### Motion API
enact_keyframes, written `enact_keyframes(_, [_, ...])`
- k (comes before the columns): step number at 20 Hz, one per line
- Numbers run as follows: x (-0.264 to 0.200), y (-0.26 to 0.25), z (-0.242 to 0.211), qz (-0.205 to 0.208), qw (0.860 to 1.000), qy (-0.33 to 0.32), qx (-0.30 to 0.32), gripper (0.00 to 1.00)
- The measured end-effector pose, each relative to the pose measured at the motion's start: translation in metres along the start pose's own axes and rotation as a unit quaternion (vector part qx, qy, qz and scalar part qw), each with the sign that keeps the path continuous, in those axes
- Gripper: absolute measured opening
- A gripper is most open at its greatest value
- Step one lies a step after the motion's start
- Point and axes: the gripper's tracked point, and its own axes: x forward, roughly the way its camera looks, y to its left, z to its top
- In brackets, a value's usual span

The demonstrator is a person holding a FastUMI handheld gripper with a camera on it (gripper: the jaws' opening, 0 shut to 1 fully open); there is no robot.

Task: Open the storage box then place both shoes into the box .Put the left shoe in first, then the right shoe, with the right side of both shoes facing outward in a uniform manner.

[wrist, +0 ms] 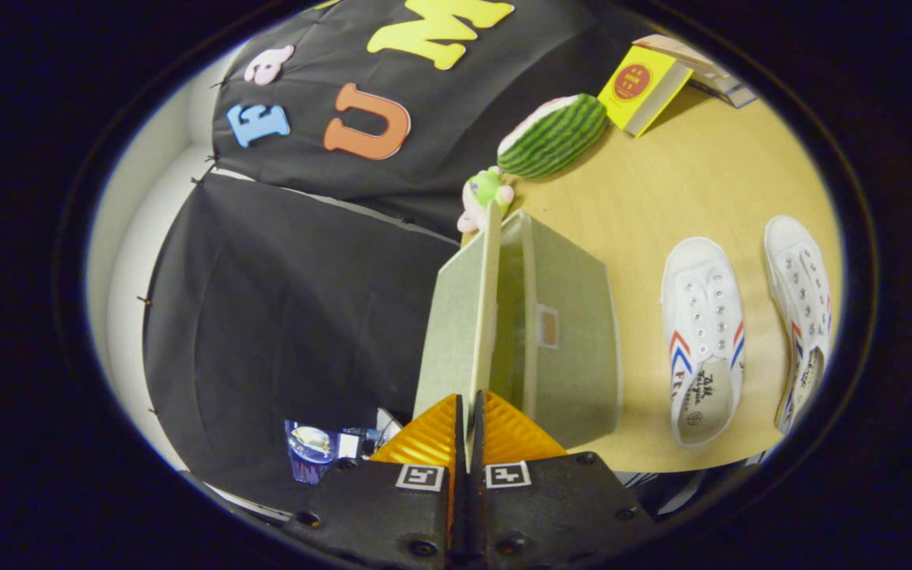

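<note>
A sage-green storage box (575, 332) stands on the wooden table (685, 182). Its lid (462, 332) is swung up and stands away from the box body, so a gap shows the inside. My gripper (465, 412) is shut on the lid's near edge, which sits pinched between both fingers. Two white canvas shoes with red and blue stripes lie beyond the box on the table. The nearer shoe (701, 336) rests sole down beside the box. The farther shoe (800, 313) lies just past it.
A watermelon-slice toy (552, 134) and a small green and pink plush (486, 194) sit beyond the box. A yellow book (646, 85) leans by a stack of books (709, 71). Black cloth walls the booth behind the lid. A small blue item (309, 447) lies near my fingers.
</note>
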Motion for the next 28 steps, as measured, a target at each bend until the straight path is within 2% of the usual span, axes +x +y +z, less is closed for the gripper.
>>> enact_keyframes(5, [0.018, 0.076, 0.003, 0.049, 0.999, 0.011, -0.021, 0.06])
enact_keyframes(9, [0.056, 0.14, -0.007, 0.083, 0.994, 0.044, -0.061, 0.05])
enact_keyframes(15, [0.123, 0.194, -0.031, 0.079, 0.982, 0.078, -0.152, 0.06])
enact_keyframes(16, [0.129, 0.203, -0.03, 0.079, 0.98, 0.076, -0.165, 0.09])
enact_keyframes(17, [0.136, 0.204, -0.033, 0.075, 0.978, 0.073, -0.181, 0.14])
enact_keyframes(23, [0.125, 0.185, -0.003, 0.02, 0.971, 0.015, -0.239, 0.71])
enact_keyframes(26, [0.104, 0.163, 0.015, -0.026, 0.96, -0.021, -0.278, 0.91])
enact_keyframes(28, [0.083, 0.152, 0.026, -0.053, 0.951, -0.043, -0.301, 0.98])
